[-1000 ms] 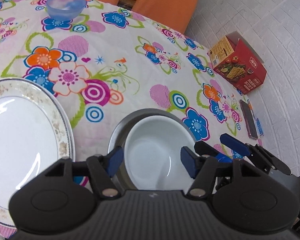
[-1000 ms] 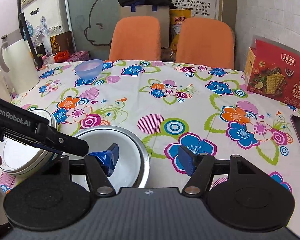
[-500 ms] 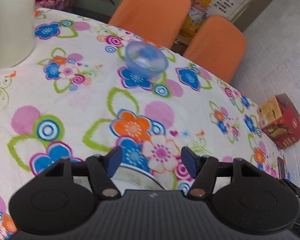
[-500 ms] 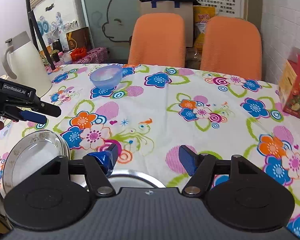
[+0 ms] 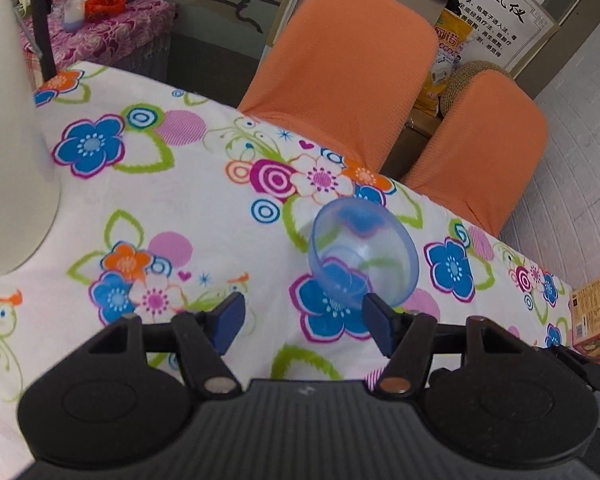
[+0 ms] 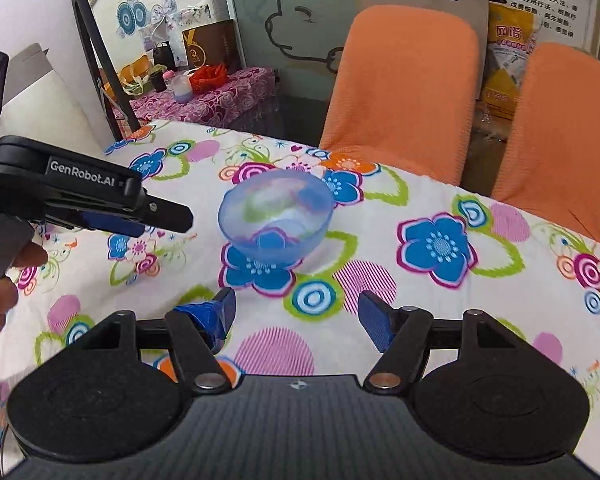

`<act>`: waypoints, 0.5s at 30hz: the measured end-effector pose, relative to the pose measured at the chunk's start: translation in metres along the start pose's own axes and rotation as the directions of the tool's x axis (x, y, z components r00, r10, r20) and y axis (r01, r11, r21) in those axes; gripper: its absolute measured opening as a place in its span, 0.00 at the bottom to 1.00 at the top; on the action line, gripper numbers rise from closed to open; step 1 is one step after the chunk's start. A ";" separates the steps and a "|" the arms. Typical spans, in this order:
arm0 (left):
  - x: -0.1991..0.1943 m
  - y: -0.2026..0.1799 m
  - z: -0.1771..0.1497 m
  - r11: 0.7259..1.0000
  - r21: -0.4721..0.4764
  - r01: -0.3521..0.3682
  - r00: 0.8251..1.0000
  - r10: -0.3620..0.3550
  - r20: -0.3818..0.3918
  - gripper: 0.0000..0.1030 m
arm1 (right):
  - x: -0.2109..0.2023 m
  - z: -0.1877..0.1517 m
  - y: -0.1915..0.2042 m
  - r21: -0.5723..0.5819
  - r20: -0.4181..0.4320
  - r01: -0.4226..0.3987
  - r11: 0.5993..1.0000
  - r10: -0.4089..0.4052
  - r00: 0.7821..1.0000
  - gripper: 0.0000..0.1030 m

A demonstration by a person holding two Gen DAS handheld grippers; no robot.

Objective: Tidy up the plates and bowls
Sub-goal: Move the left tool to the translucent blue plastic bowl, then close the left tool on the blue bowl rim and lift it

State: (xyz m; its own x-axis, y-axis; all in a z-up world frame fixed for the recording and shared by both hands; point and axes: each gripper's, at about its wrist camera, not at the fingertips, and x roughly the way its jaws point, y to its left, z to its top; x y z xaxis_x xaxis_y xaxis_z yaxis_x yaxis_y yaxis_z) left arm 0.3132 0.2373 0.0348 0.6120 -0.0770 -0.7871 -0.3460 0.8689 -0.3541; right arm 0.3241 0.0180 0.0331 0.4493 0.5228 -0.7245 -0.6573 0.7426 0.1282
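Gaping wide with nothing between its blue pads, the left gripper (image 5: 302, 318) now points at the blue bowl (image 5: 362, 254), whose near edge sits just ahead of the right-hand pad; half a second ago that bowl lay far up the table and a metal rim showed under the jaws, which is out of this view now. The right gripper (image 6: 296, 312) is likewise spread open and empty, with the bowl (image 6: 276, 212) ahead of it and nearer than before, while the plate seen earlier at its left has left the frame. The bowl is small, round and see-through plastic, standing upright on the tablecloth (image 5: 188, 208), a smooth white cloth printed with bright flowers and rings. From the right wrist, the left gripper (image 6: 156, 216) reaches in from the left toward the bowl, its black side marked "GenRobot.AI". Two chairs (image 6: 404, 92) in nubbly orange fabric stand behind the table.
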 end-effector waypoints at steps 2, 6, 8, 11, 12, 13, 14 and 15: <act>0.011 0.000 0.011 1.000 -0.007 0.000 1.000 0.000 -0.006 0.63 | 0.017 0.015 -0.001 0.005 0.007 0.000 1.000 0.000 1.000 0.52; 0.034 0.001 0.023 1.000 0.001 -0.019 1.000 0.019 -0.017 0.63 | 0.046 0.035 -0.004 -0.001 -0.014 0.015 1.000 -0.015 1.000 0.52; 0.045 0.002 0.026 1.000 0.002 -0.023 0.999 0.023 -0.029 0.63 | 0.060 0.040 -0.005 -0.006 -0.033 0.023 1.000 -0.024 0.999 0.52; 0.058 0.003 0.029 1.000 0.007 -0.026 0.999 0.026 -0.047 0.63 | 0.075 0.042 -0.008 -0.019 -0.060 0.038 0.999 -0.039 0.997 0.52; 0.061 0.003 0.029 0.999 0.008 -0.031 0.998 0.031 -0.047 0.63 | 0.079 0.042 -0.009 -0.022 -0.067 0.040 0.999 -0.041 0.997 0.52; 0.064 0.003 0.029 0.999 0.010 -0.036 0.998 0.036 -0.048 0.63 | 0.082 0.042 -0.010 -0.023 -0.072 0.040 0.999 -0.042 0.996 0.52; 0.066 0.002 0.029 0.999 0.012 -0.036 0.998 0.036 -0.049 0.63 | 0.085 0.041 -0.010 -0.026 -0.078 0.042 0.999 -0.044 0.996 0.52; 0.068 0.002 0.029 0.999 0.014 -0.034 0.998 0.035 -0.050 0.63 | 0.087 0.041 -0.010 -0.030 -0.081 0.046 0.999 -0.048 0.996 0.52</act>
State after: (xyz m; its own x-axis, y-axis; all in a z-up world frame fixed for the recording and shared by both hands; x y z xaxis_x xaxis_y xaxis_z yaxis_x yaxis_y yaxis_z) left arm 0.3745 0.2481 -0.0046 0.5636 -0.0708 -0.8230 -0.3568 0.8778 -0.3198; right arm 0.3942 0.0730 -0.0035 0.4297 0.4510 -0.7823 -0.6540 0.7528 0.0747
